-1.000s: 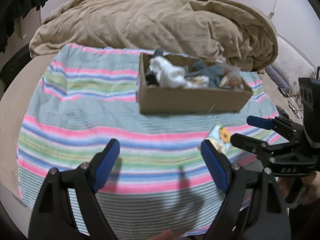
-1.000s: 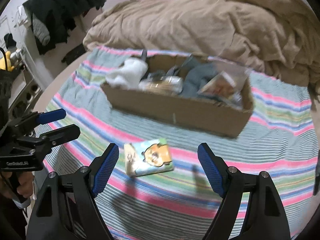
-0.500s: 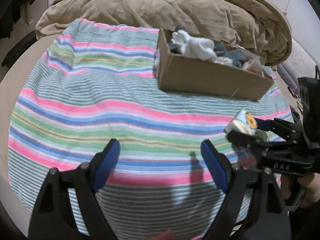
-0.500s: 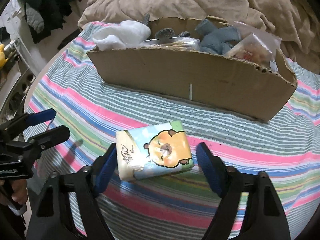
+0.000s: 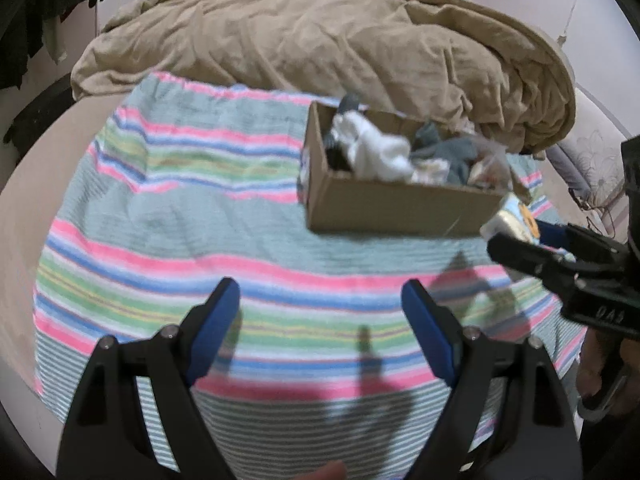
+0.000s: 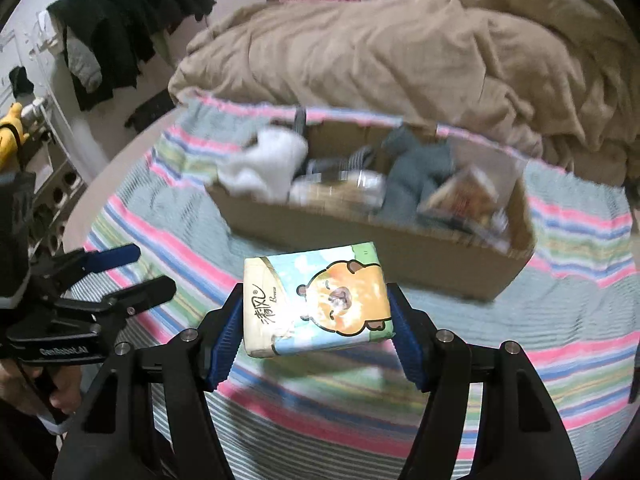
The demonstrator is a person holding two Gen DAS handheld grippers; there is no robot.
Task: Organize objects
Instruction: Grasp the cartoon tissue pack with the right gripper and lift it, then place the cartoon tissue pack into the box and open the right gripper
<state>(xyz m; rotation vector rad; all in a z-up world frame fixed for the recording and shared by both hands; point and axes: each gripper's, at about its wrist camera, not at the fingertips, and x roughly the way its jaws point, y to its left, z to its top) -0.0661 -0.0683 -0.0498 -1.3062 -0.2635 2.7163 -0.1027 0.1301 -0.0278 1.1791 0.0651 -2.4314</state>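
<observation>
My right gripper [image 6: 316, 328] is shut on a tissue pack [image 6: 318, 300] printed with an orange bear, held above the striped blanket [image 6: 560, 320] just in front of the cardboard box [image 6: 400, 248]. The box holds white and grey socks and a clear snack bag. In the left wrist view the box [image 5: 400, 208] sits right of centre, with the tissue pack [image 5: 510, 218] and right gripper [image 5: 520, 236] at its right end. My left gripper [image 5: 320, 320] is open and empty over the blanket [image 5: 180, 220].
A crumpled tan duvet [image 5: 340, 48] lies behind the box. Dark clothes [image 6: 120, 32] hang at the far left, and a yellow toy [image 6: 10, 124] sits by shelves. The bed's edge curves round the blanket on the left.
My right gripper closed on the tissue pack and lifted it off the blanket toward the box. My left gripper stayed open and shifted only slightly.
</observation>
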